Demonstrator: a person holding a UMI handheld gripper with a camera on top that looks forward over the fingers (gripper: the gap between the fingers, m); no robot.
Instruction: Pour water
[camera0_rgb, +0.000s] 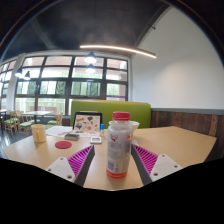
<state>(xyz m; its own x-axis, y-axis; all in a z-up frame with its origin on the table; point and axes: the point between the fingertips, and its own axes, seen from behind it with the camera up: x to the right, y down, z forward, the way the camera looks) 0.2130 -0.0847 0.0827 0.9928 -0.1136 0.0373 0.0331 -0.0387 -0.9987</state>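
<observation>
Far off to the left, on the wooden table (180, 140), stands a small yellowish cup (39, 132), with a round red coaster (63, 145) just beside it. Further along, a laptop (87, 123) sits open near the green bench (125, 110) at the back. The gripper (116, 163) is spread wide, its left pad (89, 160) and right pad (146, 158) each showing a gap from what stands between them: a clear plastic bottle (119, 146) with a red cap (121, 116), upright on the table and resting on its own base. The bottle looks fairly full, so it is probably heavy enough to swing when tipped. Its thin wall will likely give under pressure and may be slick. The safest hold seems to be around the labelled middle, squeezing firmly but gently. The cap is on and would have to come off before any pouring.
</observation>
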